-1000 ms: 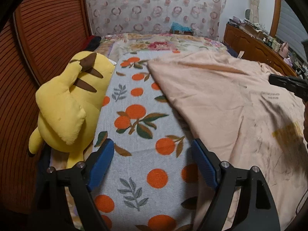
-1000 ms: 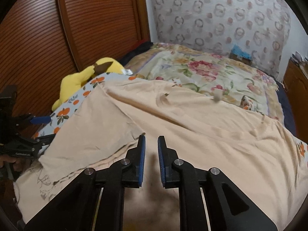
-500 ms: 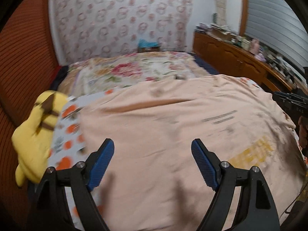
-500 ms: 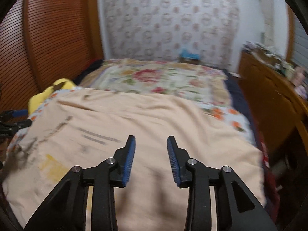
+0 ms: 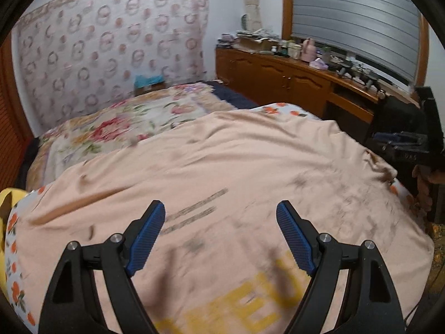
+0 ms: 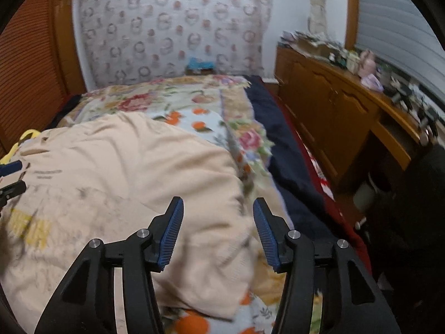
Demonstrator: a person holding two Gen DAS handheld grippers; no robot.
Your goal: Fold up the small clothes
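A peach T-shirt [image 5: 236,167] with grey and yellow print lies spread flat on the bed; it also shows in the right wrist view [image 6: 125,172]. My left gripper [image 5: 221,222] is open and empty, hovering above the shirt's printed part. My right gripper [image 6: 217,217] is open and empty above the shirt's right edge. The right gripper also shows at the right edge of the left wrist view [image 5: 400,144], and the left gripper's fingers [image 6: 11,178] show at the left edge of the right wrist view.
The bed has an orange-print sheet [image 6: 194,320] and a floral quilt [image 5: 125,122]. A yellow plush toy [image 5: 4,194] lies at the left. A wooden dresser [image 6: 333,117] with clutter runs along the right. A slatted wooden wardrobe [image 6: 27,69] stands left.
Both views swung to the right across the shirt. My right gripper opened from nearly shut to wide. My left gripper stayed open.
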